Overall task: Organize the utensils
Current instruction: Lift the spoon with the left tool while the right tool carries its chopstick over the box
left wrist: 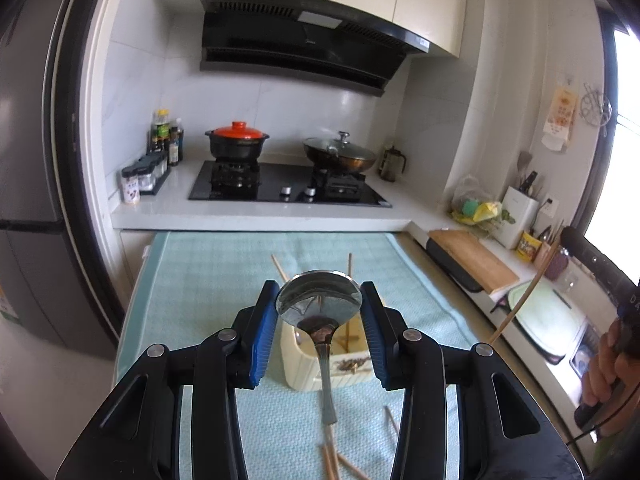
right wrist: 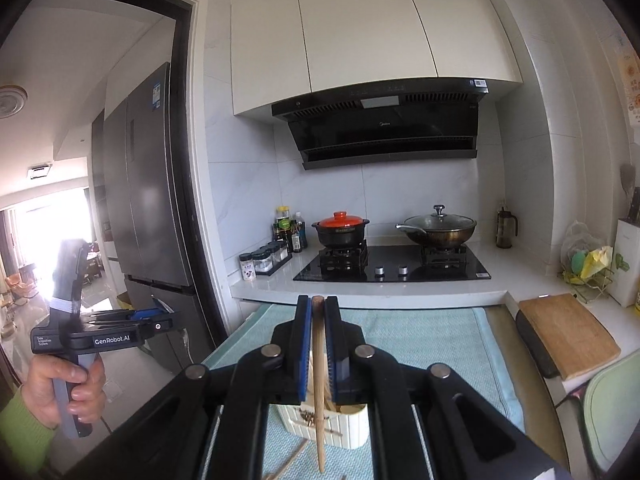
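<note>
My left gripper (left wrist: 319, 300) is shut on the bowl of a steel spoon (left wrist: 319, 294), handle hanging down over the cream ribbed utensil holder (left wrist: 304, 368) on the light blue mat (left wrist: 200, 288). The holder holds a few chopsticks. My right gripper (right wrist: 318, 308) is shut on a wooden chopstick (right wrist: 319, 380), held upright above the same holder (right wrist: 344, 424). Loose chopsticks (left wrist: 340, 460) lie on the mat near and behind the holder. The left gripper also shows in the right wrist view (right wrist: 132, 320), held by a hand at the left.
A counter with a black stove (left wrist: 288, 188), red-lidded pot (left wrist: 238, 142) and wok (left wrist: 340, 154) stands behind the mat. A wooden cutting board (left wrist: 472, 258), a white knife block (left wrist: 518, 212) and a sink tub (left wrist: 548, 316) are at the right. A fridge (right wrist: 148, 184) stands left.
</note>
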`<state>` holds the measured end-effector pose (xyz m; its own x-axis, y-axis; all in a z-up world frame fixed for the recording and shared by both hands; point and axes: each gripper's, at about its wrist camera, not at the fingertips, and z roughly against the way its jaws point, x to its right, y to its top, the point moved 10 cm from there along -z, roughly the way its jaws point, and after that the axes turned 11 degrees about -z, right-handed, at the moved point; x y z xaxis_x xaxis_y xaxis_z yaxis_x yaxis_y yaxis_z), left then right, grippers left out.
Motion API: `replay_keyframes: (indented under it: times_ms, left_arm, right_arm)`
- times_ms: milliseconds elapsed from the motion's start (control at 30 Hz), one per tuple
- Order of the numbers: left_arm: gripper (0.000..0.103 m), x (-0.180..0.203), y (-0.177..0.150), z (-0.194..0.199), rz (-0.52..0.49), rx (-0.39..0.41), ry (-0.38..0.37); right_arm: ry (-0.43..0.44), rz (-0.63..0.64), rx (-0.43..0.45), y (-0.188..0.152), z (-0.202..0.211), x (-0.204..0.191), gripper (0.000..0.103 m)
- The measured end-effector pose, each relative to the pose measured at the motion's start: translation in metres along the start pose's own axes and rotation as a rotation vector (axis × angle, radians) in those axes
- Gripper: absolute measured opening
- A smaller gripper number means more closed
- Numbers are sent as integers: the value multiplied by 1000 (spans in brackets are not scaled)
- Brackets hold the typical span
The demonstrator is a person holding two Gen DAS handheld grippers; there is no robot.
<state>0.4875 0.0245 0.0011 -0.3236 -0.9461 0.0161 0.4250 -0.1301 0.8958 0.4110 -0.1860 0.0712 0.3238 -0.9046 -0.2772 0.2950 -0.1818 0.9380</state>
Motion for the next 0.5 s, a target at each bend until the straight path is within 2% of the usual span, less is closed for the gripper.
replay_keyframes:
  times_ms: [233, 367, 500]
  left_arm:
    - [41, -4, 41, -42, 19, 40, 11]
    - [41, -4, 38, -77, 28, 12, 7]
    - [41, -4, 19, -116, 38, -45, 4]
  right_arm:
    - [-8, 16, 53, 37, -47, -2, 7]
    - [-12, 27, 76, 39, -75, 0, 7]
    - [-9, 22, 40, 21, -110, 10, 7]
